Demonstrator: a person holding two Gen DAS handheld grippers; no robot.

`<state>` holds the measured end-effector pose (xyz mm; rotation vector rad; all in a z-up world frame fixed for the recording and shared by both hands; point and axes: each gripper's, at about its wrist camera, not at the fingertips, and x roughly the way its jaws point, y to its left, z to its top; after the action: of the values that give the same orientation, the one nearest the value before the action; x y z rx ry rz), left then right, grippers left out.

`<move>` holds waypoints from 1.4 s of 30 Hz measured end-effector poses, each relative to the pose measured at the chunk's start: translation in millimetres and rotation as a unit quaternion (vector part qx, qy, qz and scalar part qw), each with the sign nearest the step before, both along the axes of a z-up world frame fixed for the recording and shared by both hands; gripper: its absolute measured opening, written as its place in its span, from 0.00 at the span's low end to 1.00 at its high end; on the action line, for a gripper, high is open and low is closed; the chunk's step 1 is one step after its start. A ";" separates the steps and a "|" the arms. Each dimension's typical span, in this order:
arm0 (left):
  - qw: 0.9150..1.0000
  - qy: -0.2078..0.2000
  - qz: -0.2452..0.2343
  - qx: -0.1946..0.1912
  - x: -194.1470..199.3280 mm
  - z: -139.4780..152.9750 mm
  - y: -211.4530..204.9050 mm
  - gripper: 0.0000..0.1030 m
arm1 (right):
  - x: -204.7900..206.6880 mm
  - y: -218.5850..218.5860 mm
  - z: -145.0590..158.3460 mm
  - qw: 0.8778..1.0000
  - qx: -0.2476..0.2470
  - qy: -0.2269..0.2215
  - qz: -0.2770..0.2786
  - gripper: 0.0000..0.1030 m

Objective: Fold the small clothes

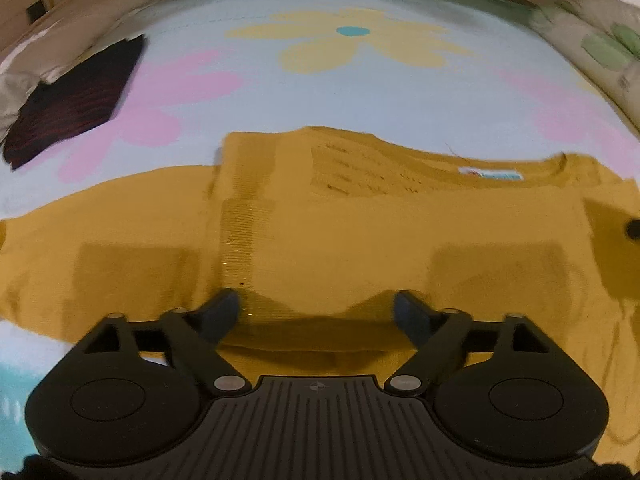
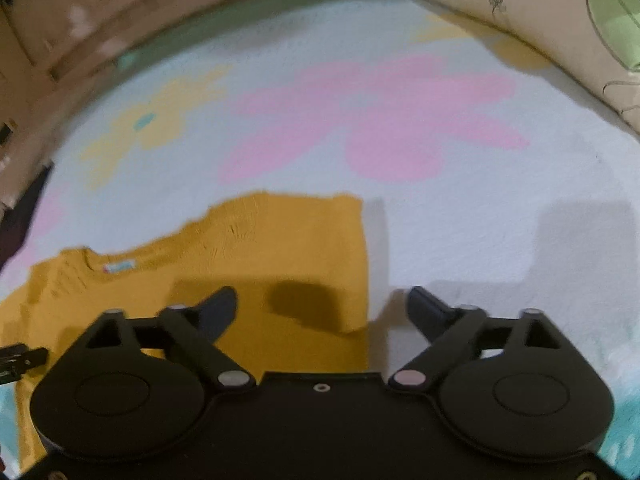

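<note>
A mustard-yellow knit sweater (image 1: 360, 232) lies flat on a pale blue floral mat (image 1: 320, 92), with one sleeve folded across its body and a neck label showing. My left gripper (image 1: 318, 304) is open and empty, just above the sweater's near edge. In the right wrist view the sweater (image 2: 280, 264) lies at lower left on the mat (image 2: 480, 240). My right gripper (image 2: 322, 306) is open and empty over the sweater's right edge, its left finger above the cloth and its right finger above the mat.
A dark red-black folded garment (image 1: 76, 100) lies on the mat's far left. A beige cushion with green leaf print (image 2: 540, 20) borders the far right. Brown wood furniture (image 2: 80, 20) runs along the back. The left gripper's tip (image 2: 20, 356) shows at the right view's left edge.
</note>
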<state>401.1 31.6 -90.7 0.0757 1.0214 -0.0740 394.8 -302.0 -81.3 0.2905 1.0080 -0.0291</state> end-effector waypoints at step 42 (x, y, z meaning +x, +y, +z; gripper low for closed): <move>1.000 0.005 0.012 -0.005 7.1 -3.8 -3.4 0.82 | -14.7 -36.6 16.5 0.999 -0.008 0.032 0.041 0.71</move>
<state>408.2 28.2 -94.5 0.0531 1.0308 -0.0569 380.2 -338.6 -64.8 0.2352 1.0811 0.0278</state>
